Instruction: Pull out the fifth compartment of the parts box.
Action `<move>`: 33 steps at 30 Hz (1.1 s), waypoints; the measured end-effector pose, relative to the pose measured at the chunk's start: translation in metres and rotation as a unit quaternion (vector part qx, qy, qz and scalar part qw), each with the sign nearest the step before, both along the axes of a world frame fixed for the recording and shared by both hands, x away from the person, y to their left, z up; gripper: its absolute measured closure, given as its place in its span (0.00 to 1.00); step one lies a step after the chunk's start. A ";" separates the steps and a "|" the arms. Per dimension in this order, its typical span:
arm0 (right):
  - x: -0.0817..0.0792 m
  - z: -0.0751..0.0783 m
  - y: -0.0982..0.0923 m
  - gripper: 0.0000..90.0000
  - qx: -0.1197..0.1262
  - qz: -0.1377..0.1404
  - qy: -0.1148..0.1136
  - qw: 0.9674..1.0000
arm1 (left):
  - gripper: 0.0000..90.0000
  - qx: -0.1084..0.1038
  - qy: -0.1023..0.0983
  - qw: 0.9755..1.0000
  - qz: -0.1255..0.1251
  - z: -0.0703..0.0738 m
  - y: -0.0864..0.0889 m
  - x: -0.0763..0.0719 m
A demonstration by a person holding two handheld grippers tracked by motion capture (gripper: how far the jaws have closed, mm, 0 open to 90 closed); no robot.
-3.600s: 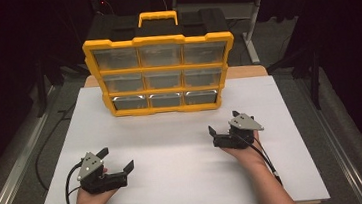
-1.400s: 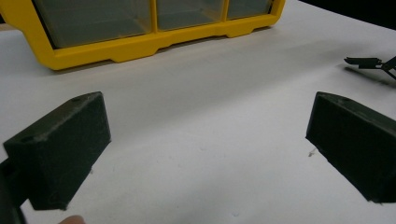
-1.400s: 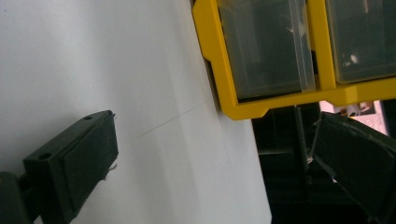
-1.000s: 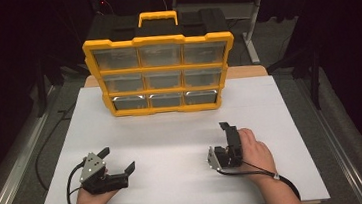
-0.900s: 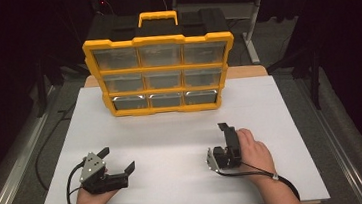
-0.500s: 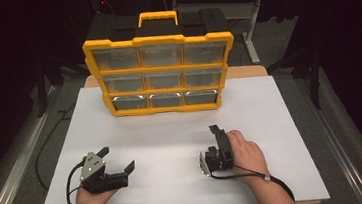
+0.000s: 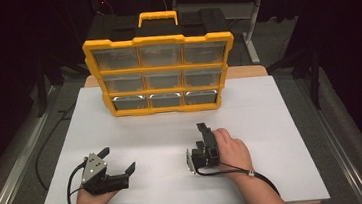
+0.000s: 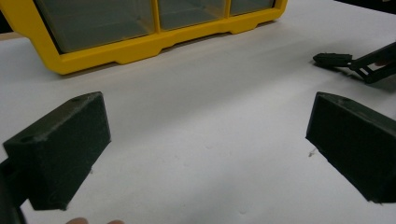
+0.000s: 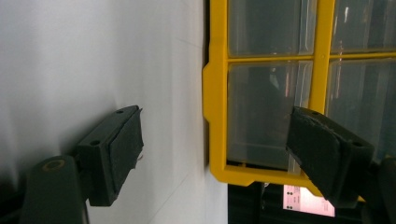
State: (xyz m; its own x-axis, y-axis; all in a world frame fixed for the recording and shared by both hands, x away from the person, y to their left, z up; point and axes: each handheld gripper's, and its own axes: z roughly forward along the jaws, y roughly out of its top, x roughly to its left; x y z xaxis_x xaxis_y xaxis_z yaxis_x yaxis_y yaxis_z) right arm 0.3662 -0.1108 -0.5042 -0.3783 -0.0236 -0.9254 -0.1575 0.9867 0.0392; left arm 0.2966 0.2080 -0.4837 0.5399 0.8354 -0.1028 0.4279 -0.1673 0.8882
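A yellow organizer case (image 7: 161,73) with clear drawer fronts and a top handle stands upright at the back of the white table (image 7: 270,113). In the high view my left gripper (image 7: 119,159) rests at the front left, open, with nothing between its fingers. In the left gripper view the left gripper (image 8: 205,149) stands wide open over bare table, facing the case's bottom edge (image 8: 140,49). My right gripper (image 7: 203,132) is right of centre, rolled onto its side and open. The right gripper view has the right gripper (image 9: 215,149) empty, pointing at the case frame (image 9: 215,93).
The other gripper's jaw tip (image 8: 331,59) lies on the table at the far right of the left gripper view. A grey cable (image 7: 71,180) trails from the left gripper. Dark floor and a metal rail (image 7: 19,163) flank the table.
The right hand has carried its gripper from the right side in toward the middle and rolled it onto its side. The left gripper and the case have stayed put.
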 end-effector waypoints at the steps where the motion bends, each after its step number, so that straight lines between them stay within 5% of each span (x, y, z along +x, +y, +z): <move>1: 0.002 0.000 0.002 0.24 0.002 0.003 -0.004 1.000 | 0.00 -0.001 0.002 1.000 -0.001 0.000 0.000 0.000; 33: 0.067 0.065 0.058 0.54 0.036 -0.020 -0.093 0.995 | 0.00 0.000 0.004 1.000 -0.025 -0.003 -0.001 0.000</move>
State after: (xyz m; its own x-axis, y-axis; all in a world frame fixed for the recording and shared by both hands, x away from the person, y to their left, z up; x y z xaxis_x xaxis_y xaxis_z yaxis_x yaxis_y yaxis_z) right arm 0.4335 -0.0526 -0.4393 -0.1994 0.0567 -0.9783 -0.1299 0.9880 0.0837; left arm 0.2970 0.2066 -0.4863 0.5794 0.8080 -0.1070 0.4263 -0.1884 0.8847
